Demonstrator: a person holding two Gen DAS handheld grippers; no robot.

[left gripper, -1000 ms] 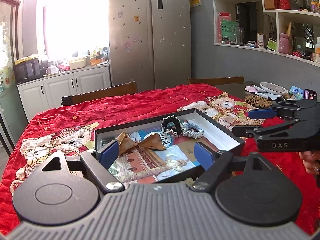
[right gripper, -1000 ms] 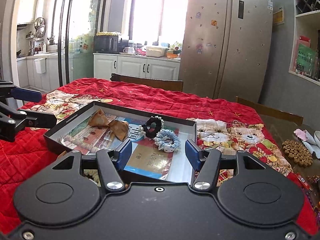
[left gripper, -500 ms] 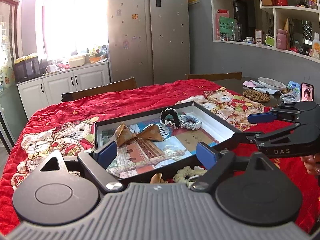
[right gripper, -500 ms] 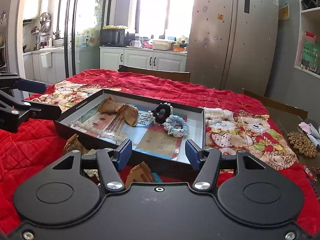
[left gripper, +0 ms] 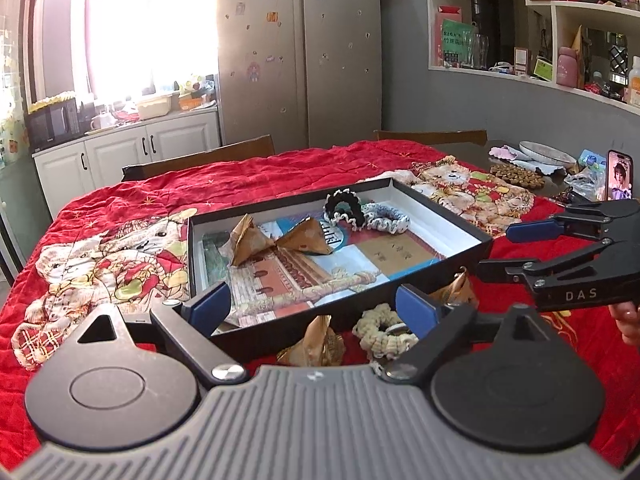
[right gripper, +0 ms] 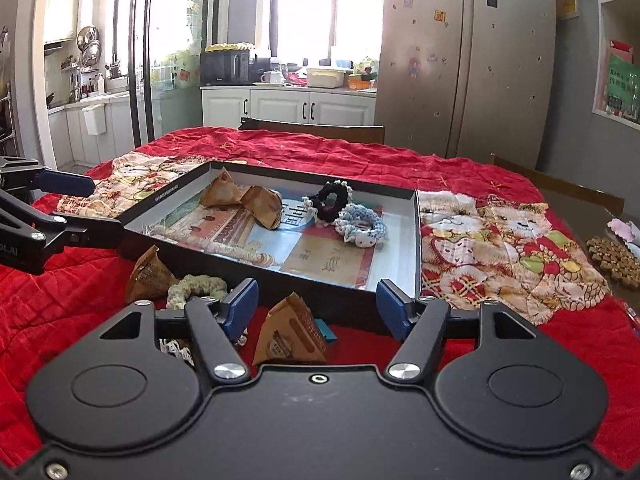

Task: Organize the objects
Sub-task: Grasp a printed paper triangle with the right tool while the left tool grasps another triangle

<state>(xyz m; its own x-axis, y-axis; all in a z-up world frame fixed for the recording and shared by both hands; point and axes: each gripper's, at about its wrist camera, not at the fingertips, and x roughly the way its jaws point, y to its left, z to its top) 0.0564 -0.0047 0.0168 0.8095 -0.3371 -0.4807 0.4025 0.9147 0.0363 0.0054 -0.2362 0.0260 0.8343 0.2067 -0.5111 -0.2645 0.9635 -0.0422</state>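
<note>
Black tray [right gripper: 416,240] is sitting on the red-quilted counter [right gripper: 360,156]; both grippers' jaws are standing apart, gripping nothing: left gripper [left gripper: 312,306], right gripper [right gripper: 318,300].

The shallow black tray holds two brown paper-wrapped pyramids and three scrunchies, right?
Not quite: the shallow black tray holds two scrunchies, black and pale blue. The cream one lies outside on the red quilt. The right wrist view shows it.
</note>
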